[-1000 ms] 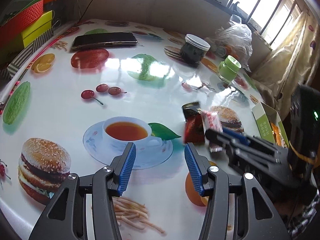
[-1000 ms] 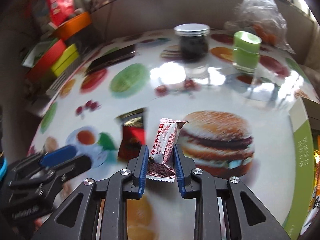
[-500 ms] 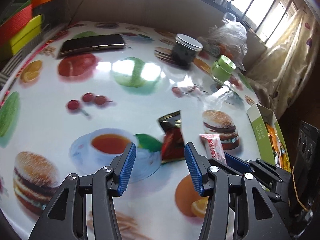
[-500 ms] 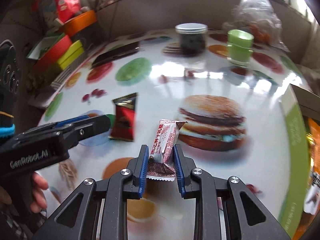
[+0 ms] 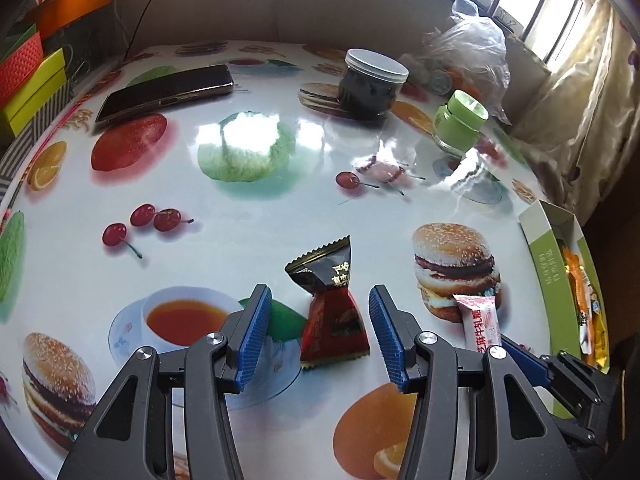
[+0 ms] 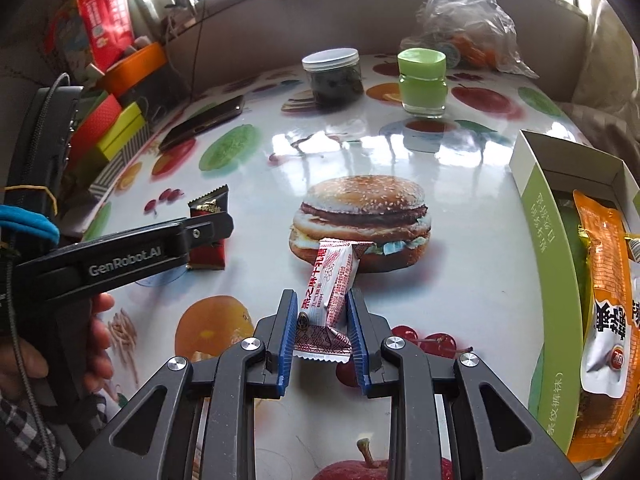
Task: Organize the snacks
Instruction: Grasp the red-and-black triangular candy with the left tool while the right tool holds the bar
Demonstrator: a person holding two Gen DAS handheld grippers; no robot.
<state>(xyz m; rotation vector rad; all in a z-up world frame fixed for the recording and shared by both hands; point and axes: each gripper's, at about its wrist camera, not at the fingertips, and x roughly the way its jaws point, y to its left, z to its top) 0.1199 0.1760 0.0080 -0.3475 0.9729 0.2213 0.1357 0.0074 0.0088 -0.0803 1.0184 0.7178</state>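
A black and red candy packet lies flat on the printed table, between the fingers of my open left gripper; whether the blue pads touch it I cannot tell. It also shows in the right wrist view, partly behind the left gripper. My right gripper is shut on a white and red candy bar, held above the table; the bar also shows in the left wrist view. A green open box at the right holds an orange snack packet.
A dark jar with a white lid, a green jar, a phone and a plastic bag stand at the far side of the table. Coloured boxes are stacked at the left edge.
My left gripper has moved forward so its open fingers now flank the black and red packet. My right gripper has carried the candy bar toward the right, nearer the green box.
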